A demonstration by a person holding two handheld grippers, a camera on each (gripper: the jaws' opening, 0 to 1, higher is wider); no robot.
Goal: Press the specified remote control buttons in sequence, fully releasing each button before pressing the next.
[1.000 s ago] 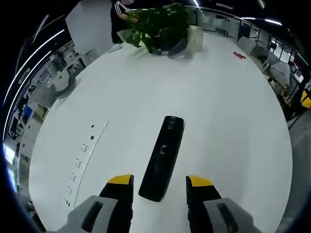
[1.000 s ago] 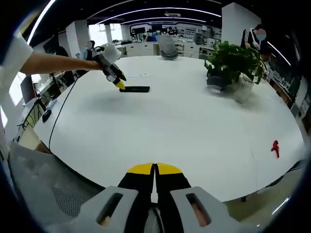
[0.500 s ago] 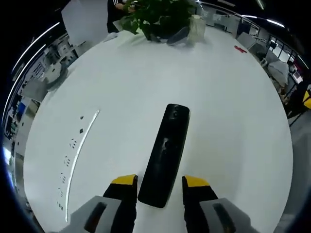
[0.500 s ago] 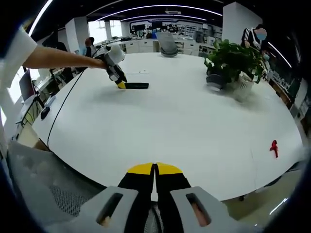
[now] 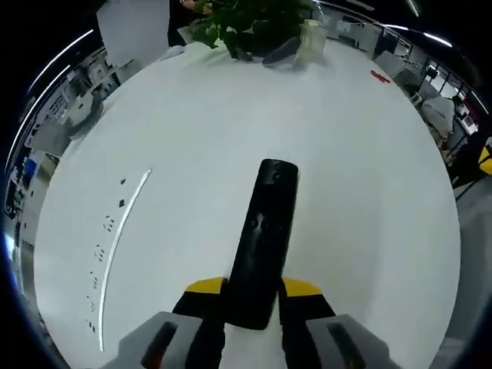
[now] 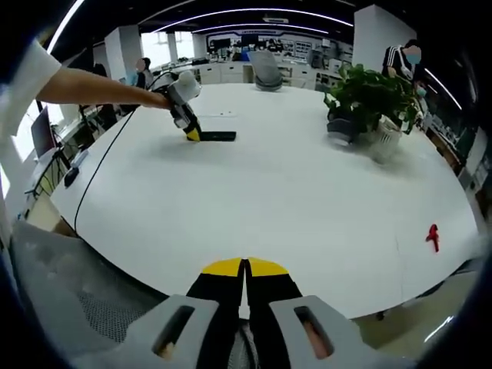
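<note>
Yellow-tipped jaws of my left gripper (image 5: 254, 290) have narrowed within a second to clamp the black remote (image 5: 264, 240) at its near end, steadying it for pressing; my right gripper (image 6: 245, 270) idles pinched empty, well apart, on the broad white table (image 6: 307, 192)

remote (image 5: 264, 242): black | table (image 5: 361, 177): white | plant (image 6: 369, 92): green | fingers (image 5: 206, 288): yellow-tipped
</note>
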